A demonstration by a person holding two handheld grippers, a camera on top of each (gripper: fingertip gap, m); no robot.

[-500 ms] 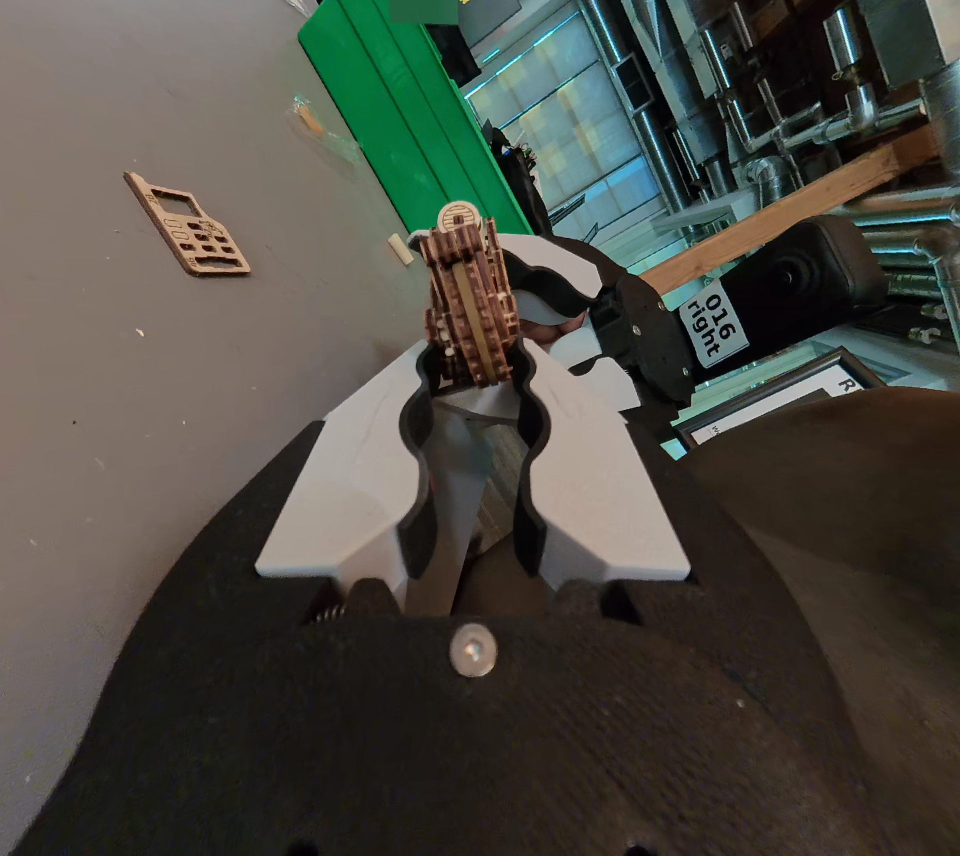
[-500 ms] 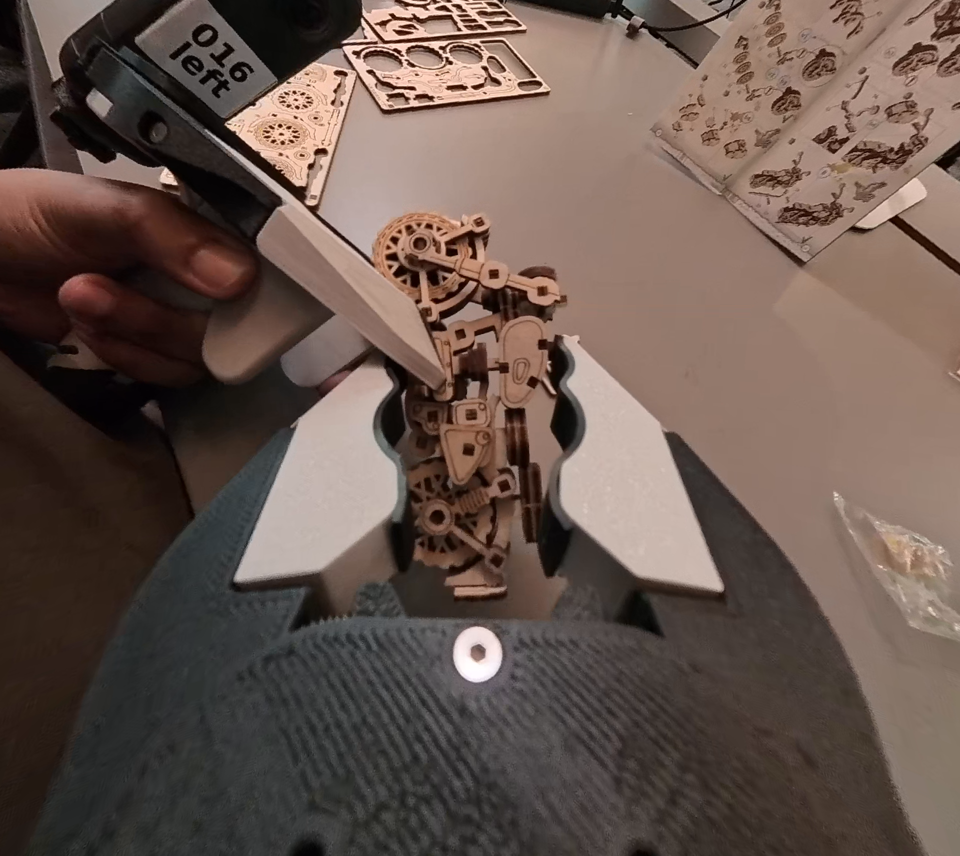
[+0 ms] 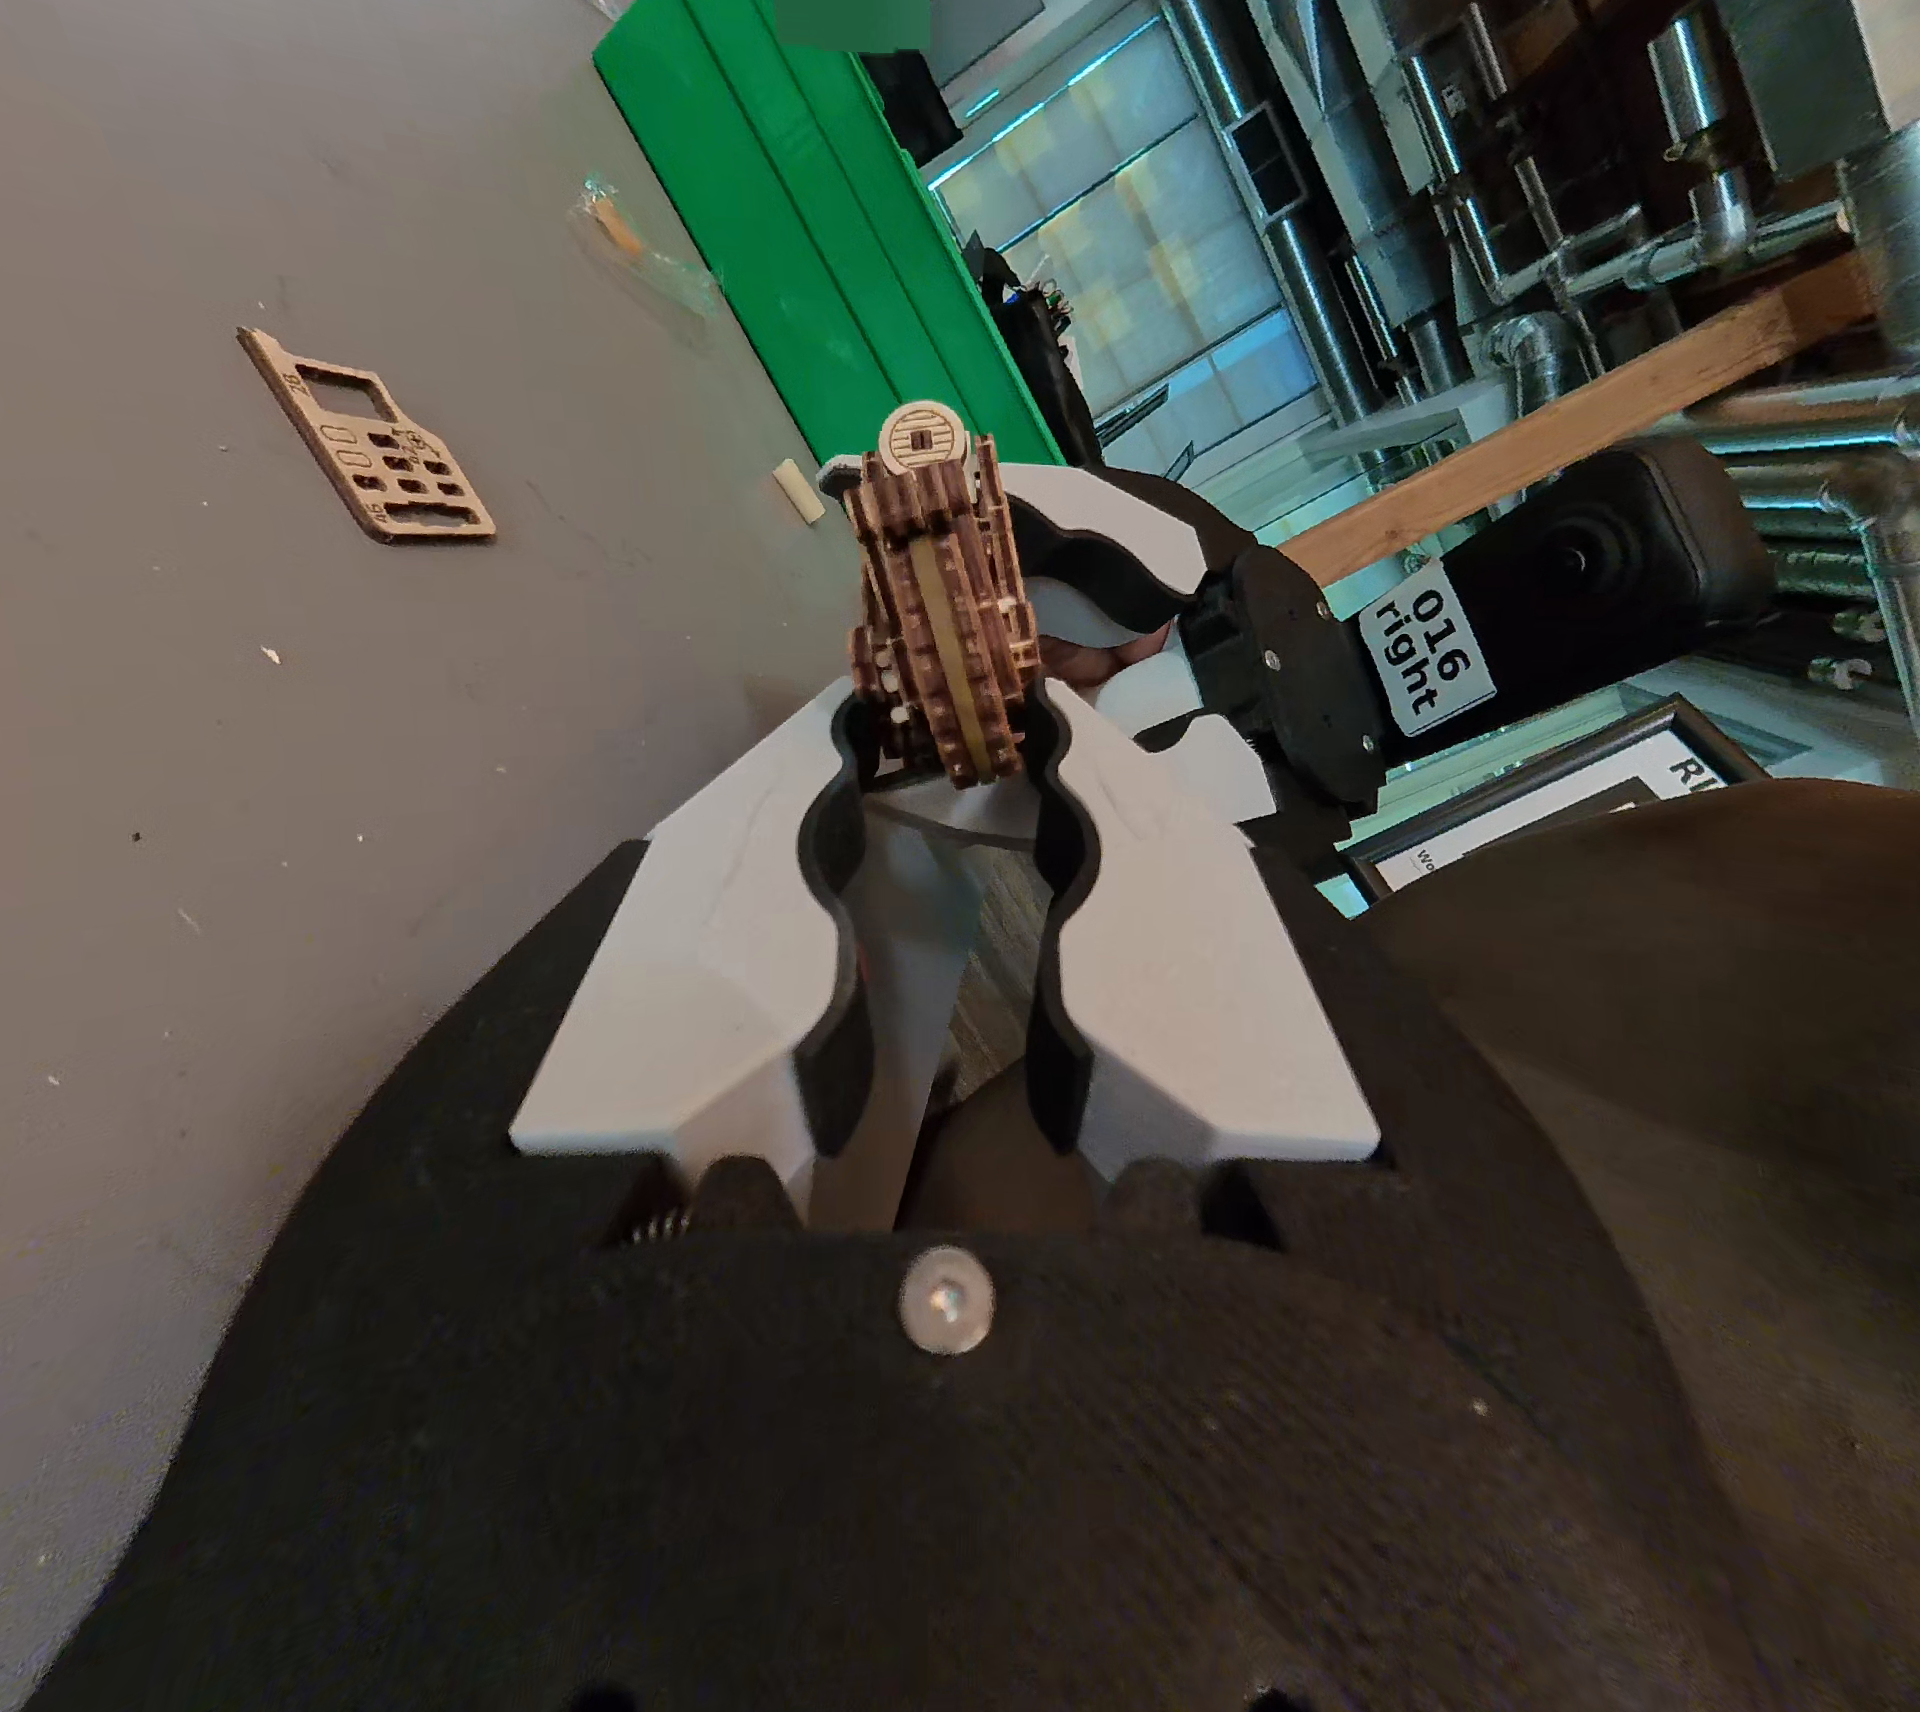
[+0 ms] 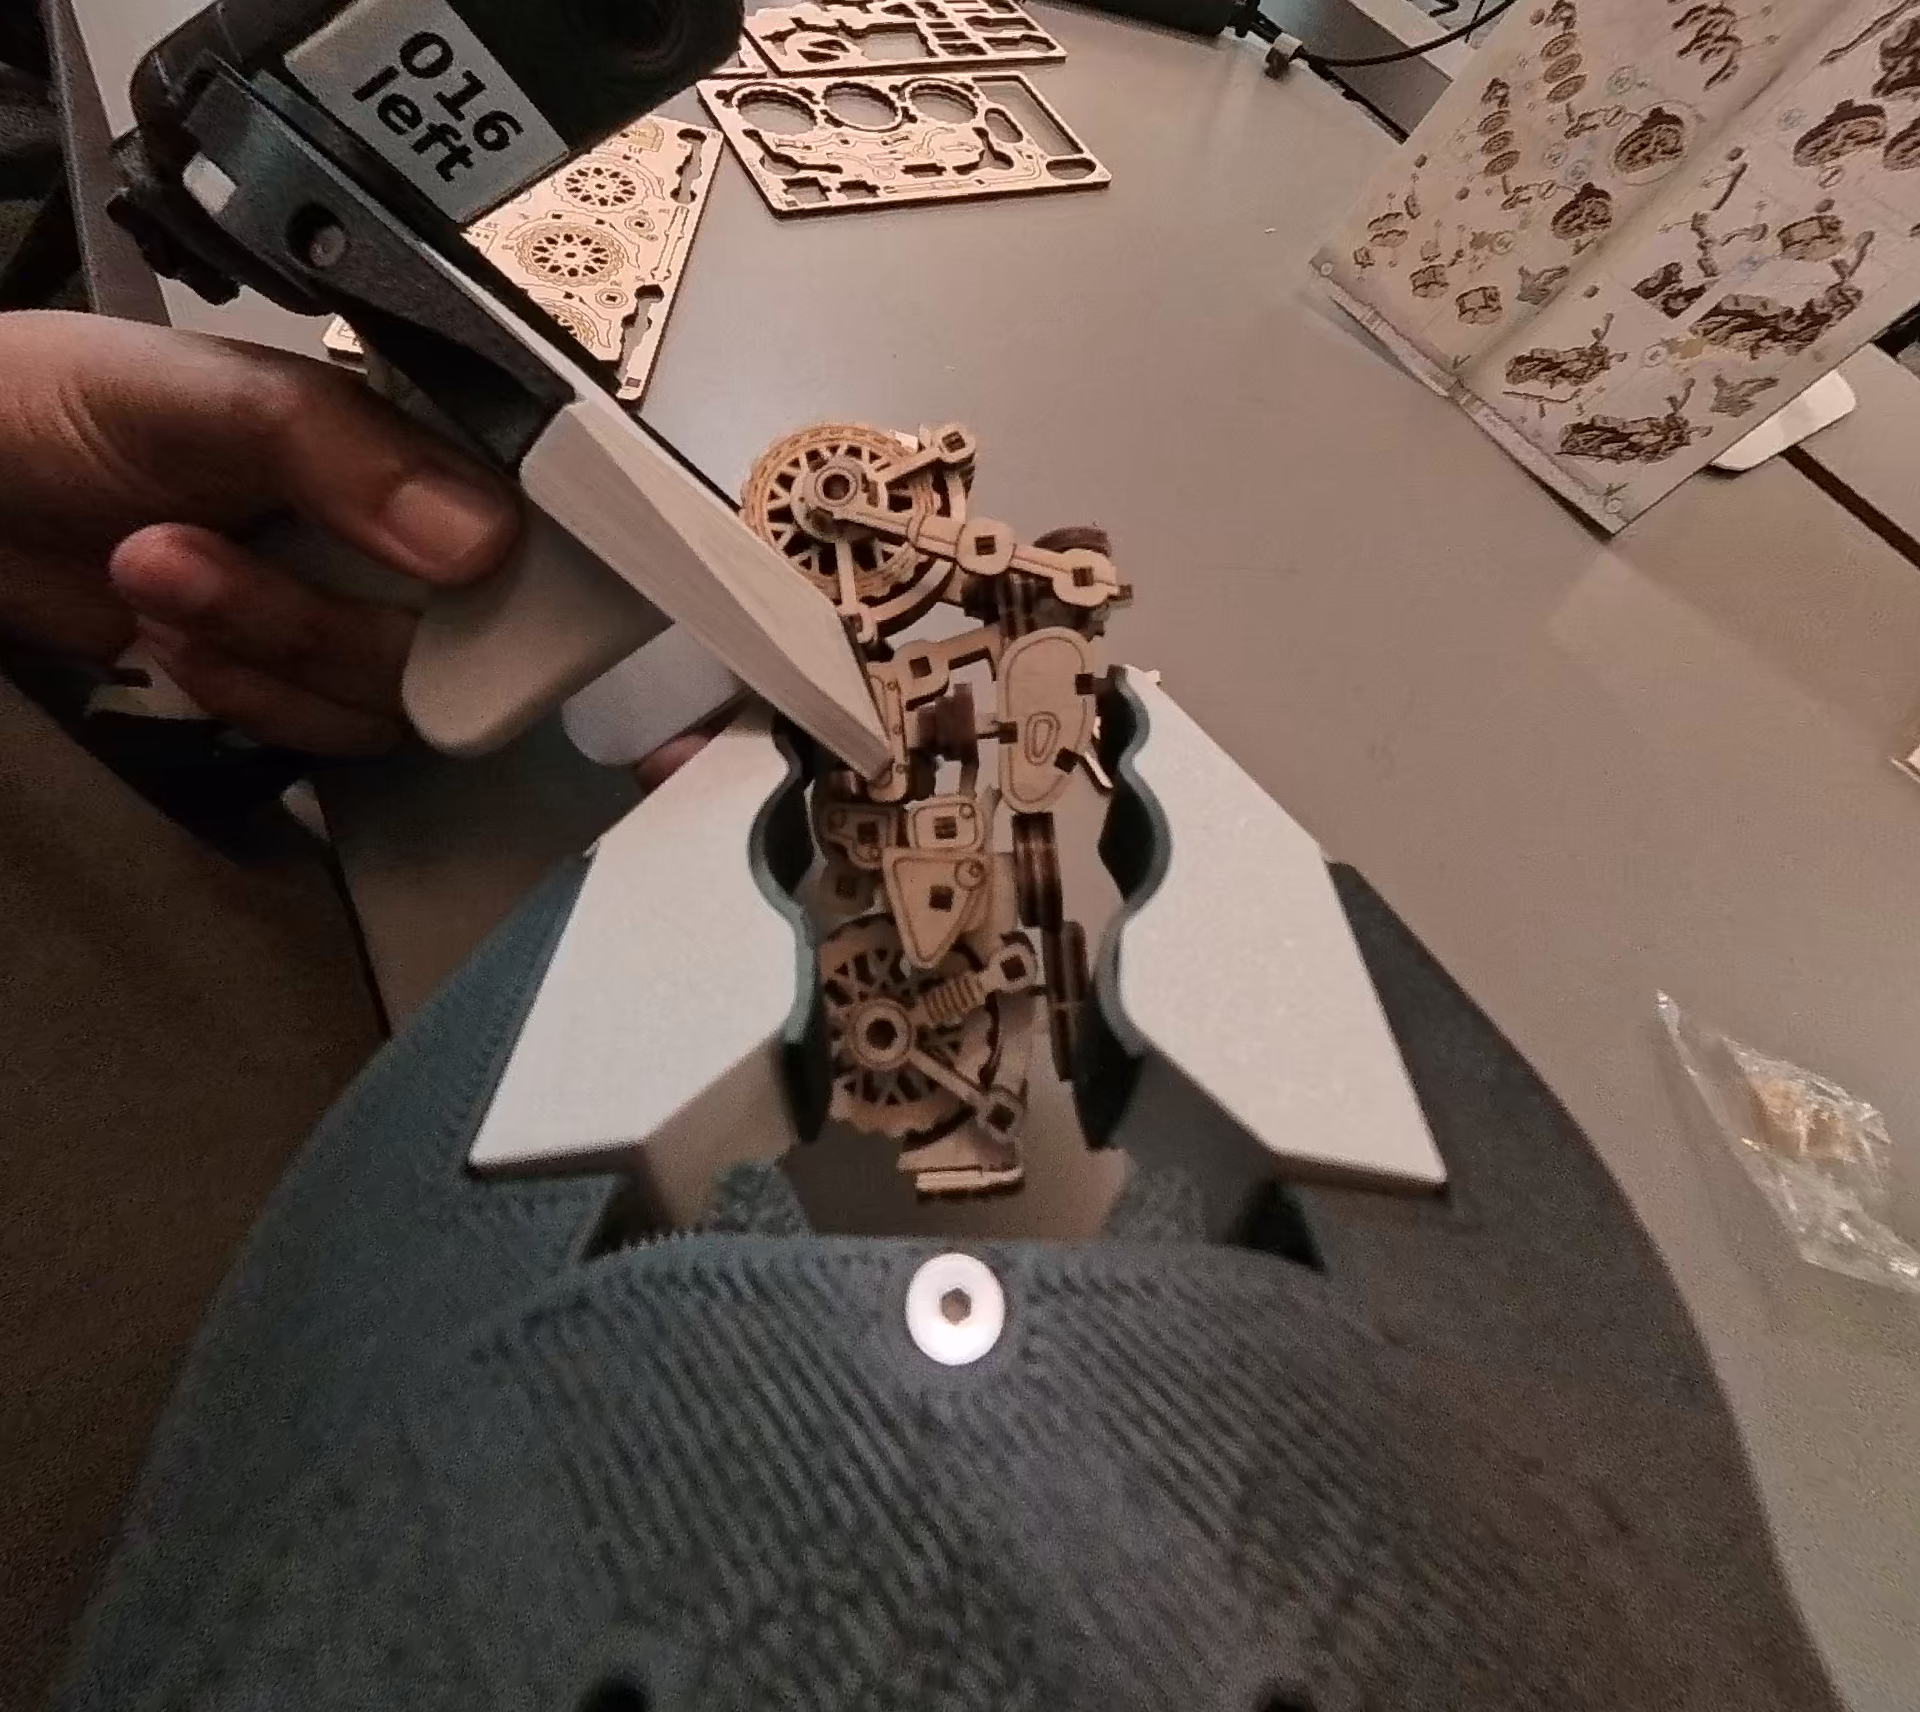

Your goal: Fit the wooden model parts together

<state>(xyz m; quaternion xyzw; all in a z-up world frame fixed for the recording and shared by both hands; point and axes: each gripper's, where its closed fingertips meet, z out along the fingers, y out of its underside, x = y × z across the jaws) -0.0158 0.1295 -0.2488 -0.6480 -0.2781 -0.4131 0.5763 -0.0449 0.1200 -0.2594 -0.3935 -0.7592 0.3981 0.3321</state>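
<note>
Gripping one wooden model point(image 4: 940, 841), both grippers point(image 3: 945, 727) point(image 4: 951, 727) meet tip-to-tip.

Right gripper point(image 4: 951, 852): fingers point away from its camera, closed on the wooden model point(image 4: 935, 831), which stands lengthwise between the jaws. Left gripper point(image 3: 951, 727): tips pinch the model's edge below its upper wheel, entering from the model's left at a downward slant. A hand point(image 4: 208, 540) wraps the left gripper's handle, left of the model.
</note>
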